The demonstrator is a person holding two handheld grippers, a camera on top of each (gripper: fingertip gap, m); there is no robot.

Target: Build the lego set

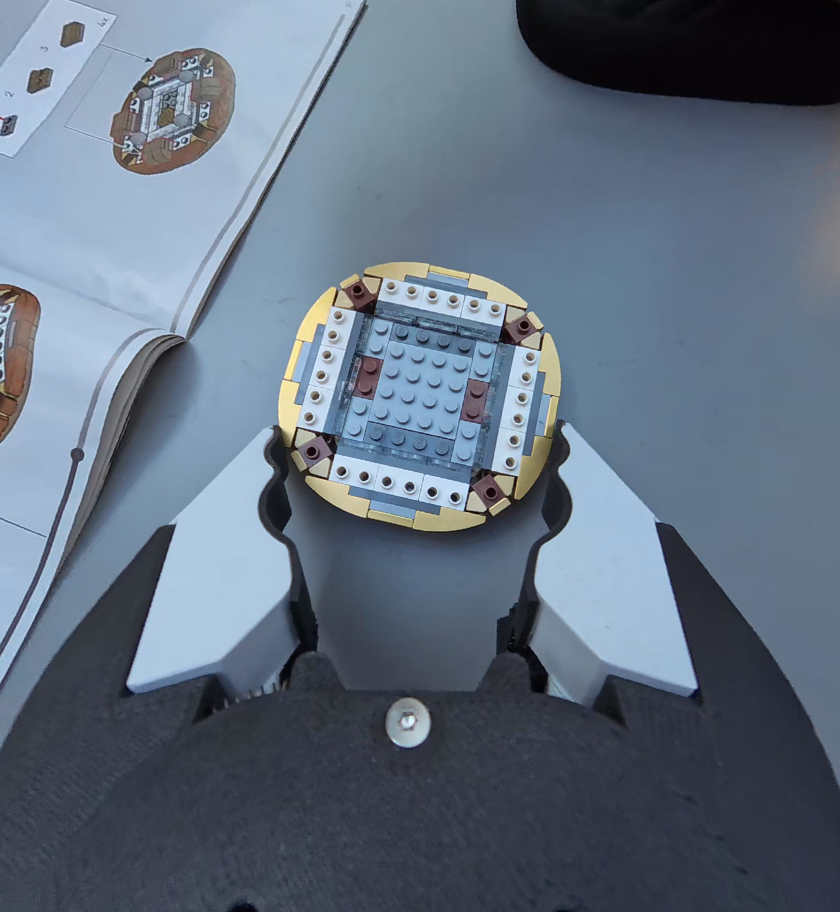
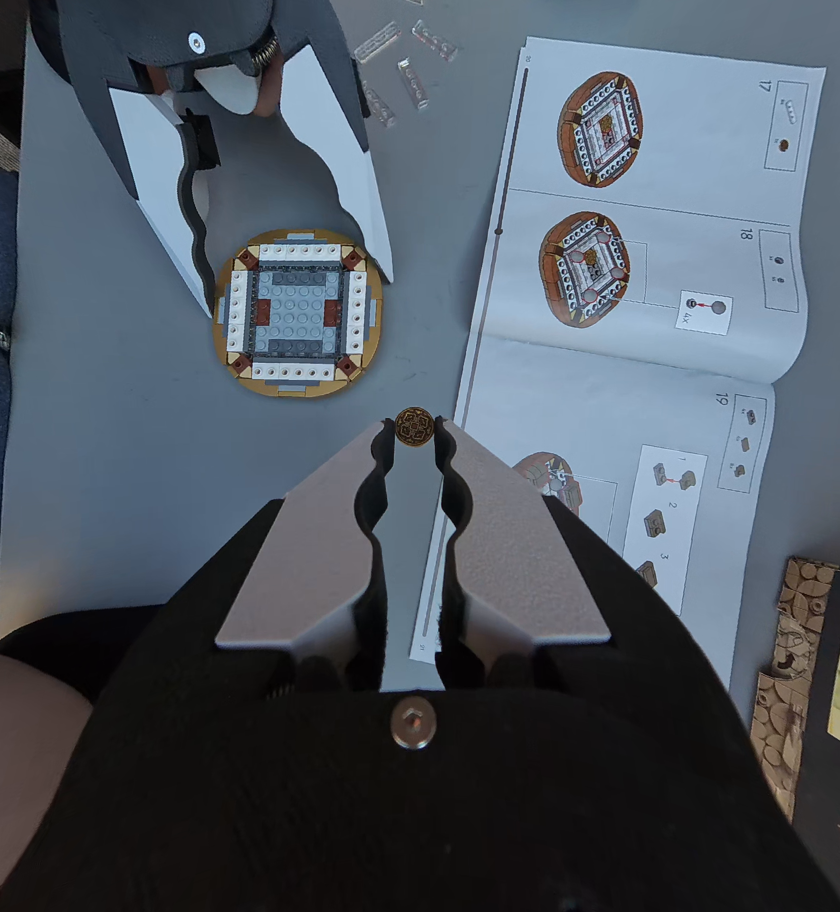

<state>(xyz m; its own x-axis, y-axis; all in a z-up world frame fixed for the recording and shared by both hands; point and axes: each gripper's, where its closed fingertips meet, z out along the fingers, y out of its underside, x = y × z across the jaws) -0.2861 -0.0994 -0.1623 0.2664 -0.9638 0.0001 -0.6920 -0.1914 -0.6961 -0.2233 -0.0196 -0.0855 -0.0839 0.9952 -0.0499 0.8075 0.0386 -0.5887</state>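
The round lego base (image 1: 420, 395) has a gold rim, white studded bricks, a grey studded middle and brown corner pieces, and it lies flat on the grey table. My left gripper (image 1: 418, 432) stands wide around its near half, with both fingertips against the rim. The right wrist view shows the base (image 2: 297, 313) with the left gripper (image 2: 299, 296) on either side of it. My right gripper (image 2: 414, 425) is shut on a small round gold tile (image 2: 414, 427) with a dark pattern. It holds the tile near the table, just in front and to the right of the base.
An open instruction booklet (image 2: 630, 306) lies right of the base; it also shows in the left wrist view (image 1: 112, 207). Several clear plates (image 2: 408, 74) lie on the table beyond it. A printed box (image 2: 827, 715) sits at the lower right. A black object (image 1: 704, 44) lies far right. My right fingertips sit around 12 cm from my left ones. From either gripper's tips it is about 20 cm to the black object (image 1: 704, 44).
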